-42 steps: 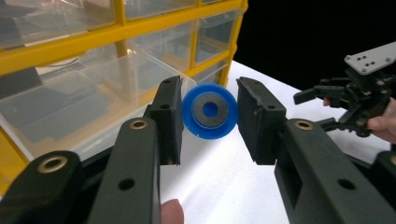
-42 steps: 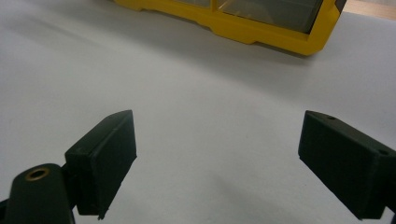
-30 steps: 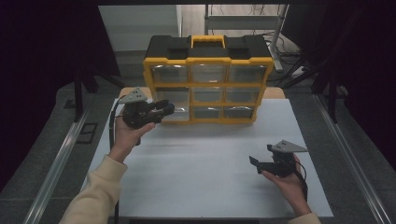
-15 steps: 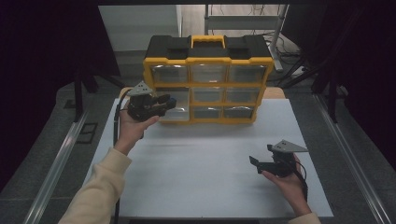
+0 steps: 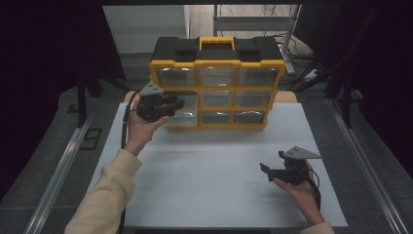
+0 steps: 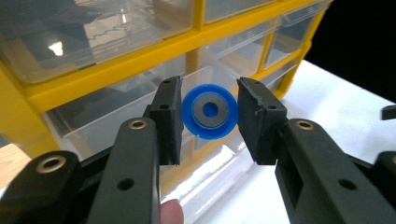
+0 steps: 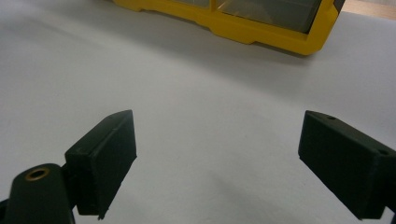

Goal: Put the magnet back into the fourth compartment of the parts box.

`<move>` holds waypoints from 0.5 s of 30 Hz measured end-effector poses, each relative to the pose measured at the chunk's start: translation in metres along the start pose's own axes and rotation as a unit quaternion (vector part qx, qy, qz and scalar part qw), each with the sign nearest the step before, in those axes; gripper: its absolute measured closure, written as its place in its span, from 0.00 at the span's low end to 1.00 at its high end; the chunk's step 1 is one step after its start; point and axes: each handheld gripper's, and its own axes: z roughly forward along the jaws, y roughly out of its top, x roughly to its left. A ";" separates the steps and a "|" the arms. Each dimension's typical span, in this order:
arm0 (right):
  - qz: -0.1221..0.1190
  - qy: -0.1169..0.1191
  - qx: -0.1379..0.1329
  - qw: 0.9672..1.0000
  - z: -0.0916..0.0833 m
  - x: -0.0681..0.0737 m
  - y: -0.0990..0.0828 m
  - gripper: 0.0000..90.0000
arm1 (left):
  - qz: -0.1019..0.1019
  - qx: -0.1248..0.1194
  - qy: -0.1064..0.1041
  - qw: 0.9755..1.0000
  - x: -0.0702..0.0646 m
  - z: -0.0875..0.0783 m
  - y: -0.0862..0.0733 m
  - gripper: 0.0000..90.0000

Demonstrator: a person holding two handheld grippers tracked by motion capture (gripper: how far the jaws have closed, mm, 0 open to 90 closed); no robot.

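The left gripper point(image 5: 174, 104), held up in the person's left hand point(image 5: 139, 131), has its fingers point(image 6: 169, 119) clamped on a small blue wheel point(image 6: 209, 111) with a grey ring and a blue hub at its centre; in the left gripper view both pads press the wheel's rim from either side, and the wheel faces the camera flat on. The wheel sits right in front of the yellow organizer point(image 5: 217, 87), close to a clear drawer point(image 6: 116, 112) in the left column's middle row; whether it touches the drawer front cannot be told. In the high view this gripper is at about ten o'clock on the white surface point(image 5: 214, 161), just against the organizer's left side, and the cream sleeve point(image 5: 104, 195) runs up to it from seven o'clock. The organizer stands upright at twelve o'clock, with a black top, a yellow carry handle point(image 5: 216, 43) and three rows of clear drawers. The right gripper point(image 5: 272, 168) rests low in the right hand point(image 5: 302, 190) at about four o'clock, well apart from the organizer and from the other gripper, its grey plate on top. Its fingers point(image 7: 105, 156) are spread wide with nothing between them, and in the right gripper view they point across bare white surface toward the organizer's yellow base edge point(image 7: 261, 35).
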 end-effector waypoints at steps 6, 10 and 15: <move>0.001 0.000 -0.001 1.000 0.000 -0.001 0.000 0.13 | -0.008 -0.003 0.011 1.000 0.003 0.001 0.000 0.69; 0.000 0.000 0.000 1.000 0.000 0.000 0.000 0.13 | -0.010 -0.006 0.015 1.000 0.004 0.002 0.000 0.68; 0.000 0.000 0.000 1.000 0.000 0.000 0.000 0.13 | -0.012 -0.009 0.016 1.000 0.005 0.002 -0.001 0.69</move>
